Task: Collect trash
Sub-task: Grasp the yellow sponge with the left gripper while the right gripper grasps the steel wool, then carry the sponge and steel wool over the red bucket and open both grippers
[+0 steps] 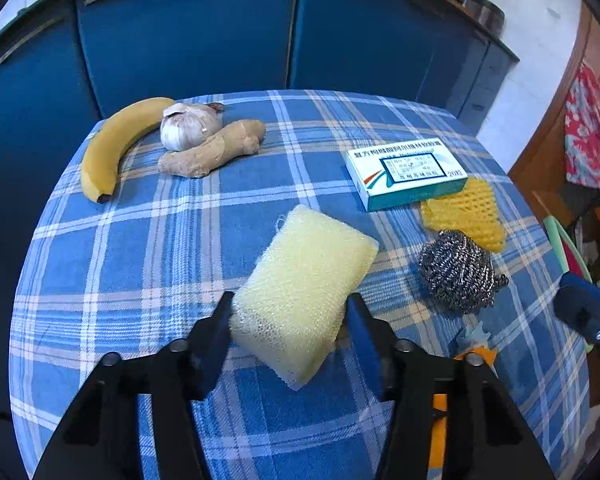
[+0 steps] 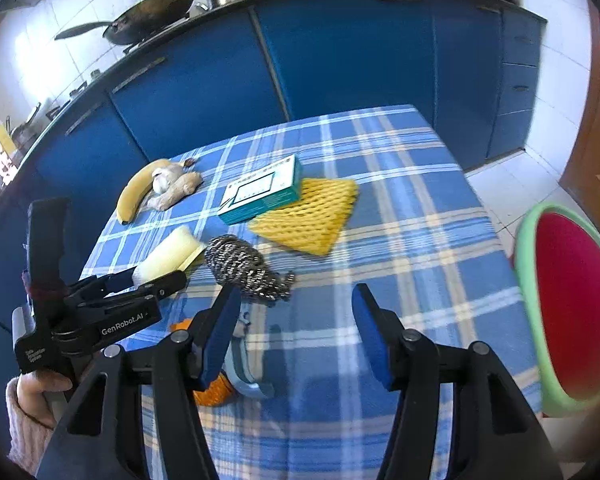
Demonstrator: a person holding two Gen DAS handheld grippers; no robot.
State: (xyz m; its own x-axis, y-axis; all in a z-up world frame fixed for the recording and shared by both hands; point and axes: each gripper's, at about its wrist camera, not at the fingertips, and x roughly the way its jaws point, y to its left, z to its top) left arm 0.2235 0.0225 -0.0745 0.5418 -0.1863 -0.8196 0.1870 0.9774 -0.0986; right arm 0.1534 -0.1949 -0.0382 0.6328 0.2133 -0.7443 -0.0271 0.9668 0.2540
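Note:
A pale yellow sponge (image 1: pixel 304 292) lies on the blue plaid tablecloth (image 1: pixel 140 240). My left gripper (image 1: pixel 288 320) has its fingers on either side of the sponge's near end, touching it; in the right wrist view the left gripper (image 2: pixel 140 276) closes on the sponge (image 2: pixel 172 254). My right gripper (image 2: pixel 296 320) is open and empty above the cloth. A steel wool ball (image 1: pixel 458 270) (image 2: pixel 246 266), a yellow foam net (image 1: pixel 466 212) (image 2: pixel 310 214) and a white-teal medicine box (image 1: pixel 406 172) (image 2: pixel 262 190) lie nearby.
A banana (image 1: pixel 112 144), garlic (image 1: pixel 188 126) and ginger (image 1: pixel 212 148) lie at the far left. A peeler with an orange handle (image 2: pixel 236 368) lies by my right gripper. A red bin with a green rim (image 2: pixel 572 312) stands right of the table. Blue cabinets (image 2: pixel 340 52) stand behind.

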